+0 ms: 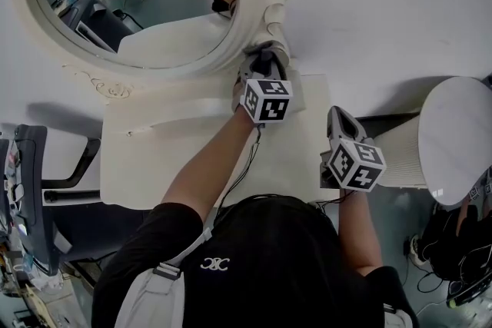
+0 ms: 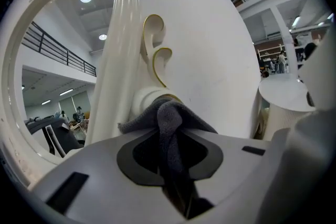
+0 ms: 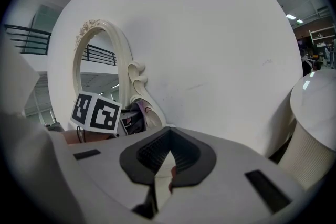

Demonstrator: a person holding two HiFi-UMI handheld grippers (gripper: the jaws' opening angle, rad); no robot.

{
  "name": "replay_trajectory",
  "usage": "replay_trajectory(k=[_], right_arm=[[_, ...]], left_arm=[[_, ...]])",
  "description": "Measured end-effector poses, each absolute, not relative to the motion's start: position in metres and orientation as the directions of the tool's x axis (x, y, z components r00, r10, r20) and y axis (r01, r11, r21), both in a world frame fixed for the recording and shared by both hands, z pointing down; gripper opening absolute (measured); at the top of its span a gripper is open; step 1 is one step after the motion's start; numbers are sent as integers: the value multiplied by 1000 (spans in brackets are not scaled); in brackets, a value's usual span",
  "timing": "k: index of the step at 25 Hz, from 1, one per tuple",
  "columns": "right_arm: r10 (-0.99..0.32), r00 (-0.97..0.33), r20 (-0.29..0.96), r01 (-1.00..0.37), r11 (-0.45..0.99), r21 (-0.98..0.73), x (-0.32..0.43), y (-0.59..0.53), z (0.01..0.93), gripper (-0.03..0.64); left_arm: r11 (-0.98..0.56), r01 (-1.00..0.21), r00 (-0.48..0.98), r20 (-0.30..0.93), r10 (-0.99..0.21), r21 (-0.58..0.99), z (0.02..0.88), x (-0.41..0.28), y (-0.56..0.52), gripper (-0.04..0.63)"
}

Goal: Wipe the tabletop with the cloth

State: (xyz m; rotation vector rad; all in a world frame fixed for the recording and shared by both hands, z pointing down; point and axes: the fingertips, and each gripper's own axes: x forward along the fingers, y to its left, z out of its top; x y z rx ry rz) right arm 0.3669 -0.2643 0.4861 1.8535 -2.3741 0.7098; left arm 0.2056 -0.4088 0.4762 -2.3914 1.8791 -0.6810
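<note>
1. While a person works at it from above, the cream tabletop [image 1: 192,157] stands against a white wall [image 1: 369,4].
2. An oval mirror [image 1: 138,4] in an ornate cream frame rises at the tabletop's back edge.
3. A round white side table [image 1: 457,138] sits just beside the tabletop's right end.
4. The left gripper [image 1: 265,57] reaches to the foot of the mirror frame, its jaws clamped on the cloth.
5. The right gripper [image 1: 342,123] hangs over the tabletop's right edge, jaws drawn together to a slit, nothing between them.
6. The cloth [image 2: 170,118], grey and fleecy, bunches into a thick fold between the left jaws, its loose edge against the frame's base.
</note>
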Motion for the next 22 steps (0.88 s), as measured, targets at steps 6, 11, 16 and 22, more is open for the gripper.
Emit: replay_trajectory(k=[6,11,16,22], right_arm=[[-898,-303,319,-926,199,-320,357,-269,489,3],[-889,-323,324,-923,220,-315,349,-273,490,3],[-882,-334,333,-921,231,-313,345,-274,493,3],[-876,-341,340,-920,238,-311,342,-276,497,3]], left_arm=[[-264,-889,152,304,-941,-375,490,193,-400,64],[-247,-897,123,331,-936,-365,504,174,-397,65],[-240,-887,95,353,-931,-395,518,163,-392,64],[-186,-923,19,443,-897,-336,549,125,-395,66]])
